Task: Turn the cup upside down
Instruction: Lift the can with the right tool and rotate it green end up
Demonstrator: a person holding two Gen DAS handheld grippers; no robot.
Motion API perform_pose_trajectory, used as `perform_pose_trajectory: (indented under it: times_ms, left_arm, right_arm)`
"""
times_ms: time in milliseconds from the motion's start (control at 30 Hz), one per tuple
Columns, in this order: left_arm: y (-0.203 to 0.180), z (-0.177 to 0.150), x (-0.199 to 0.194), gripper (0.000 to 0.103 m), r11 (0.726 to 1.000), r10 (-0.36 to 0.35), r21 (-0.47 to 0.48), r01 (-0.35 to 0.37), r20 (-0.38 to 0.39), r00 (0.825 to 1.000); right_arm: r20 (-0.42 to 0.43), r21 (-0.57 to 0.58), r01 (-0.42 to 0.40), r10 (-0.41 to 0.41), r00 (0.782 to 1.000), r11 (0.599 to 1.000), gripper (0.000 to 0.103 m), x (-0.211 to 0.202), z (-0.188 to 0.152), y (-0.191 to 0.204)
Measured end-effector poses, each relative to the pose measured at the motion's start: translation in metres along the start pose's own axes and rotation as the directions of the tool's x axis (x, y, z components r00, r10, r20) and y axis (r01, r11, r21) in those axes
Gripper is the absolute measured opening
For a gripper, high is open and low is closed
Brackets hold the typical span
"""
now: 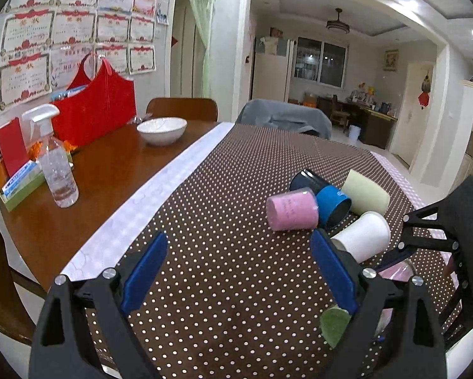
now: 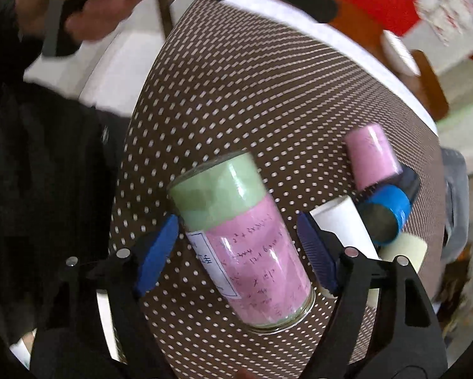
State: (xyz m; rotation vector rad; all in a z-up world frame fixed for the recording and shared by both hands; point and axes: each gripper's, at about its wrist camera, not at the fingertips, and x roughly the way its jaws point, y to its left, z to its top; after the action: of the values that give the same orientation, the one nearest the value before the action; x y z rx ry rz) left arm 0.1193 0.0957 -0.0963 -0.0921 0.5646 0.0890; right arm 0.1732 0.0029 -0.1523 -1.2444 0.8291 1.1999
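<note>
A glass cup wrapped in pink and green paper stands on the dotted cloth, green end up and glass rim down. My right gripper is open with its blue fingers on either side of the cup, apart from it. In the left wrist view the same cup shows only partly behind my right finger pad. My left gripper is open and empty above the cloth. The right gripper's black frame shows at the right edge.
A pink cup, a blue cup, a dark cup, a cream cup and a white cup lie clustered on the brown dotted cloth. A spray bottle, white bowl and red bag stand at the left.
</note>
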Motion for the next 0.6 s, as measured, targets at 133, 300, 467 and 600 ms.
perform_pose_trajectory:
  times_ms: [133, 300, 467, 600]
  left_arm:
    - [0.001, -0.003, 0.008, 0.09, 1.0, -0.007, 0.003, 0.007, -0.024, 1.0]
    - [0.0, -0.004, 0.016, 0.09, 1.0, -0.014, 0.001, 0.014, -0.043, 0.999]
    - [0.002, -0.005, 0.022, 0.09, 1.0, -0.006, -0.005, 0.006, -0.058, 0.998]
    - [0.007, -0.005, 0.025, 0.09, 1.0, 0.009, -0.014, -0.01, -0.07, 0.998]
  right_arm:
    - [-0.06, -0.059, -0.03, 0.027, 0.998, 0.998, 0.074, 0.01, 0.003, -0.001]
    - [-0.085, -0.075, -0.071, 0.065, 0.994, 0.995, 0.073, 0.017, 0.008, -0.006]
    - [-0.116, -0.112, -0.1, 0.087, 0.989, 0.989, 0.073, 0.025, 0.017, -0.005]
    - [-0.128, -0.109, -0.12, 0.105, 0.986, 0.987, 0.072, 0.032, 0.023, -0.007]
